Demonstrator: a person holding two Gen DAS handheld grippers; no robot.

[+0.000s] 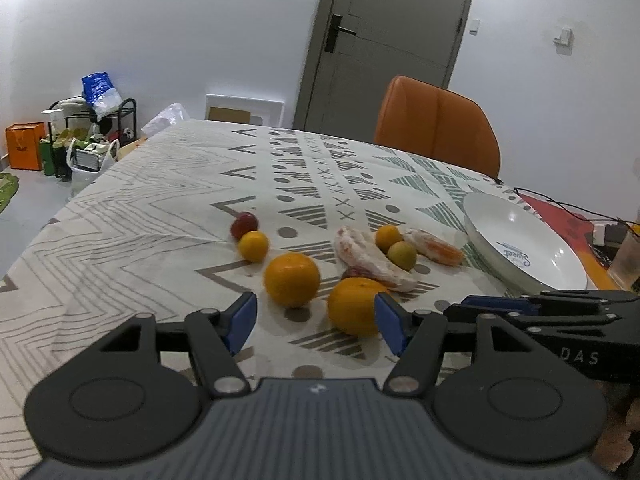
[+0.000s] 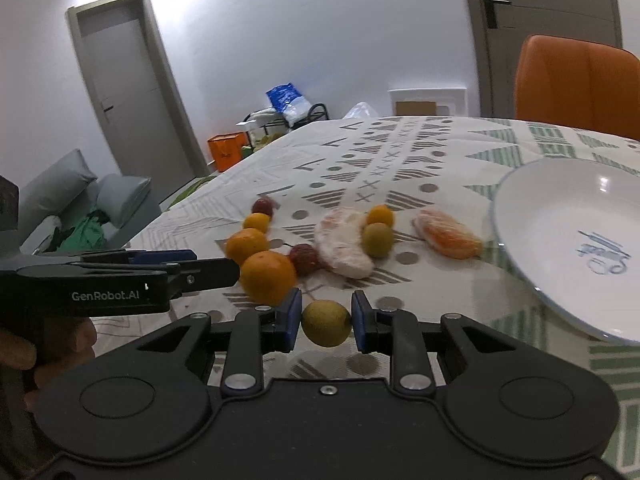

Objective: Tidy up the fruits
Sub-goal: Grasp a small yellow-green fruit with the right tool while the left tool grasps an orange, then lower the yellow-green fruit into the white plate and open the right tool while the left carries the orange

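Fruits lie scattered on the patterned tablecloth (image 1: pixel 168 184). My left gripper (image 1: pixel 316 322) is open and empty just in front of two oranges (image 1: pixel 292 279) (image 1: pixel 354 306). My right gripper (image 2: pixel 326 320) is shut on a small yellow-green fruit (image 2: pixel 326 323) and holds it above the cloth, left of the empty white plate (image 2: pixel 560 248); the plate also shows in the left wrist view (image 1: pixel 520 244). Peeled pomelo pieces (image 1: pixel 370 258) (image 2: pixel 446 234), small citrus (image 1: pixel 253 245) (image 2: pixel 378 238) and red fruits (image 1: pixel 244 225) (image 2: pixel 304 258) lie beyond.
An orange chair (image 1: pixel 436 128) stands at the table's far side. Cables (image 1: pixel 560 204) and a cup (image 1: pixel 630 258) sit at the right edge behind the plate. Bags and a rack (image 1: pixel 80 140) stand on the floor at the left.
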